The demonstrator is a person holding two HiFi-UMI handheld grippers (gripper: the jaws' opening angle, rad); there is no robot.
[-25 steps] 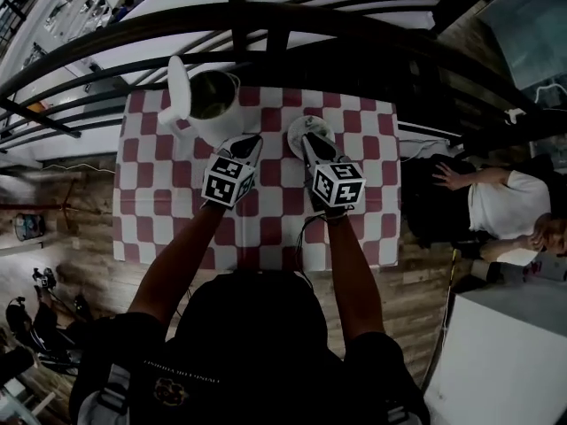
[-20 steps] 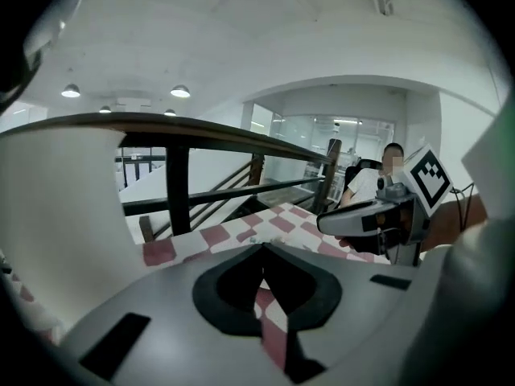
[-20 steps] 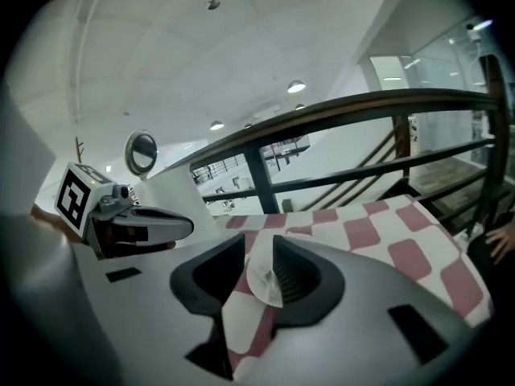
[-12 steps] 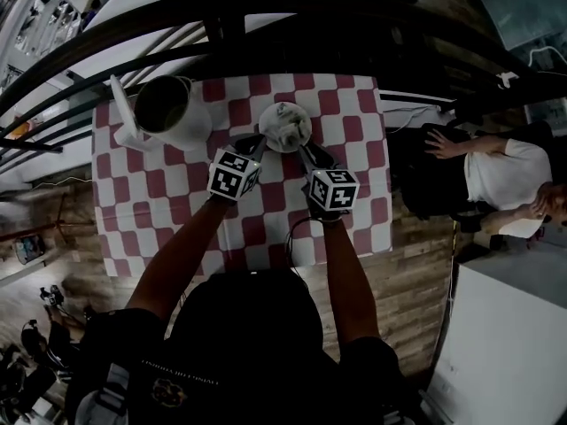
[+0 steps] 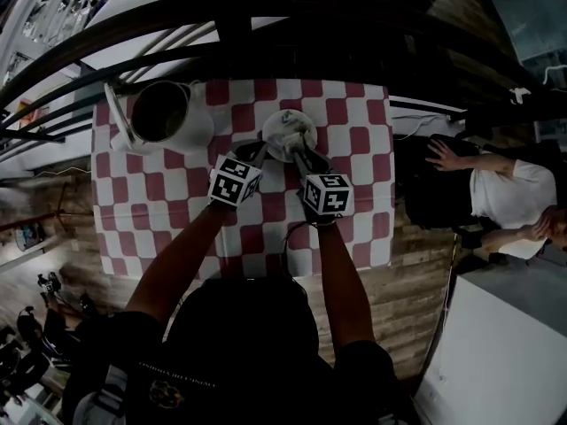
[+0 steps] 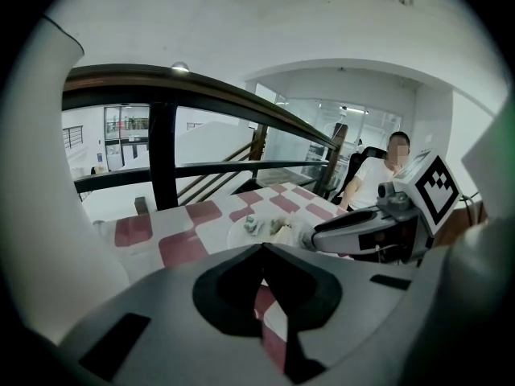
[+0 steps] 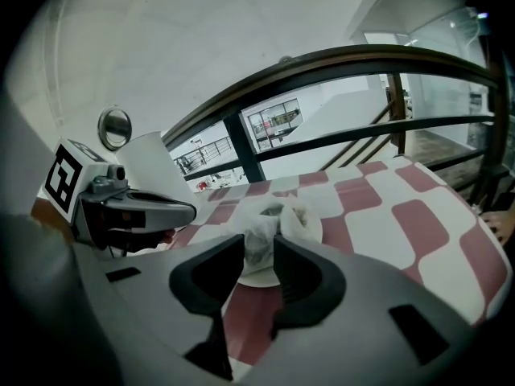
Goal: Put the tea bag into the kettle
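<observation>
A white kettle (image 5: 159, 113) with its lid up stands at the far left of the checkered table (image 5: 354, 228). A small white plate (image 5: 288, 131) with tea bags lies in the far middle. My right gripper (image 5: 297, 151) reaches onto the plate. In the right gripper view its jaws (image 7: 259, 252) stand apart with a crumpled white tea bag (image 7: 259, 230) between them, resting on the plate (image 7: 315, 230). My left gripper (image 5: 259, 151) hovers by the plate's left edge. Its jaws (image 6: 261, 249) are shut and empty. The kettle (image 7: 149, 163) rises behind the left gripper.
A dark curved railing (image 5: 266, 25) runs along the table's far side. A person (image 5: 496, 193) sits just past the table's right edge. A white block (image 5: 496, 352) stands at the lower right, with wooden floor around the table.
My left gripper has moved away from the kettle to the plate's left edge. The right gripper stays at the plate. The view has shifted, so the kettle now sits further left.
</observation>
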